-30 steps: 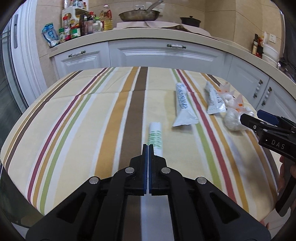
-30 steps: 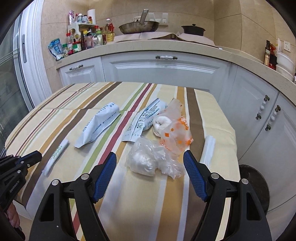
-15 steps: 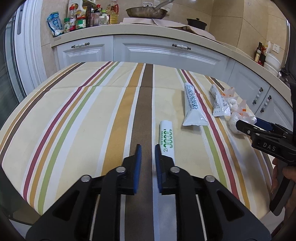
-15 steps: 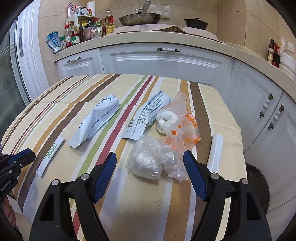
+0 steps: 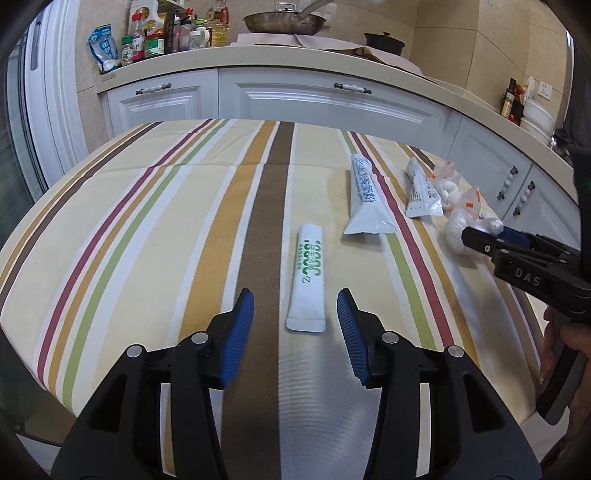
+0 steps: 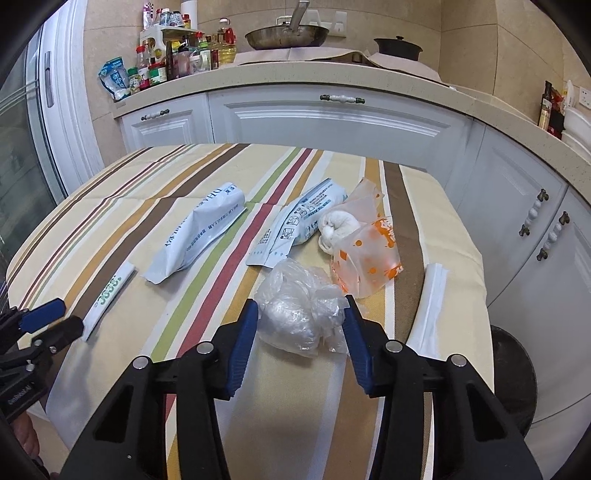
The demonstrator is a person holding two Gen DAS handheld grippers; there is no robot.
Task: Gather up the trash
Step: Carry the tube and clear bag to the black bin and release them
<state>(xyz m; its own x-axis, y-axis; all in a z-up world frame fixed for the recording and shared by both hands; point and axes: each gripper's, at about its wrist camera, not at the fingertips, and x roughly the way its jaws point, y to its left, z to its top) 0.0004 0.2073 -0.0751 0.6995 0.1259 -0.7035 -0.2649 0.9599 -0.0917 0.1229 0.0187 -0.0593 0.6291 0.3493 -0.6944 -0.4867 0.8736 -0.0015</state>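
Trash lies on a striped tablecloth (image 5: 155, 229). A flat white wrapper with green print (image 5: 309, 277) lies just ahead of my open left gripper (image 5: 295, 312), its near end between the blue pads. My right gripper (image 6: 300, 321) is open around a crumpled clear plastic bag (image 6: 295, 317), one pad on each side. Beyond it lie an orange-dotted bag (image 6: 369, 258) with a white wad (image 6: 338, 225), and two white and blue pouches (image 6: 199, 236) (image 6: 295, 229). A white strip (image 6: 432, 302) lies at the right edge.
White kitchen cabinets (image 6: 332, 122) and a counter with bottles, a pan (image 6: 286, 35) and a pot stand behind the table. A dark round object (image 6: 513, 373) sits on the floor to the right of the table.
My left gripper went from shut to wide open and moved up to the green-print wrapper. My right gripper advanced so its pads now flank the clear plastic bag.
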